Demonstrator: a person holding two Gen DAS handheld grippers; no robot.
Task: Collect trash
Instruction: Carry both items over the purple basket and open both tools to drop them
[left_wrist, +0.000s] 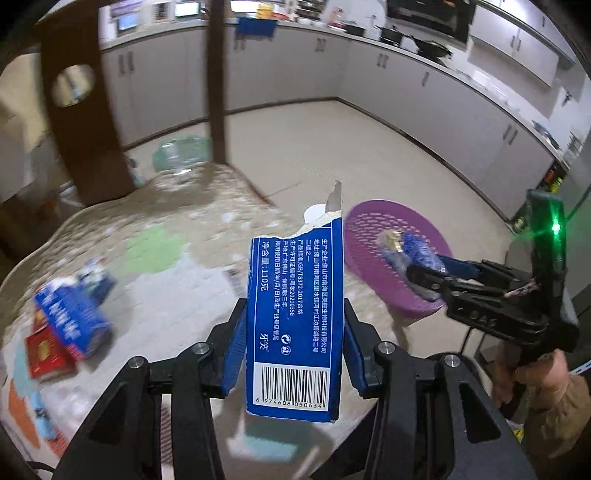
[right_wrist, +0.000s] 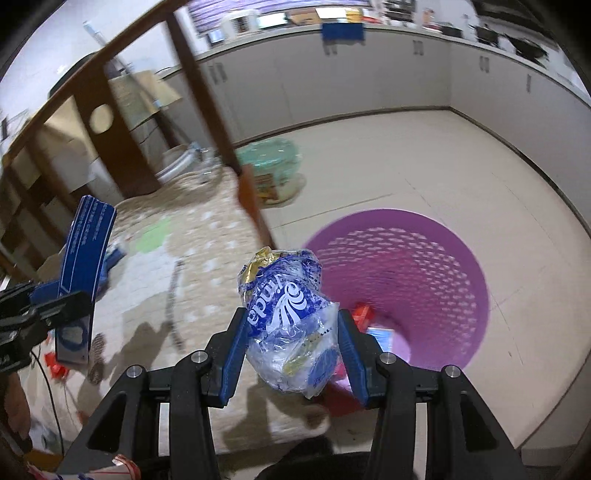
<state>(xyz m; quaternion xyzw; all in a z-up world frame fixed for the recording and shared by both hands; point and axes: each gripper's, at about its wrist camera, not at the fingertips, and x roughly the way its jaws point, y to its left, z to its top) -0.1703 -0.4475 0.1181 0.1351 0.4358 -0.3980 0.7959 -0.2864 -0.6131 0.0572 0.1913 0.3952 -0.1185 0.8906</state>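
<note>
Left gripper (left_wrist: 293, 332) clamped on torn blue box (left_wrist: 295, 314) — frame centre, right gripper (right_wrist: 291, 343) clamped on crumpled plastic wrapper (right_wrist: 291, 325), purple basket (right_wrist: 424, 266) right of centre on floor — red scrap inside, patterned bedspread (left_wrist: 192, 280) lower left, more boxes (left_wrist: 74, 321) lying there

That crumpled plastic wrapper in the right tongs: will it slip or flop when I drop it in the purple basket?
The crumpled plastic wrapper looks thin and glossy, so probably slippery and very light. It bulges past the right tongs, suggesting it is floppy and may spring open. Over the purple basket it could drift rather than drop straight.
</note>
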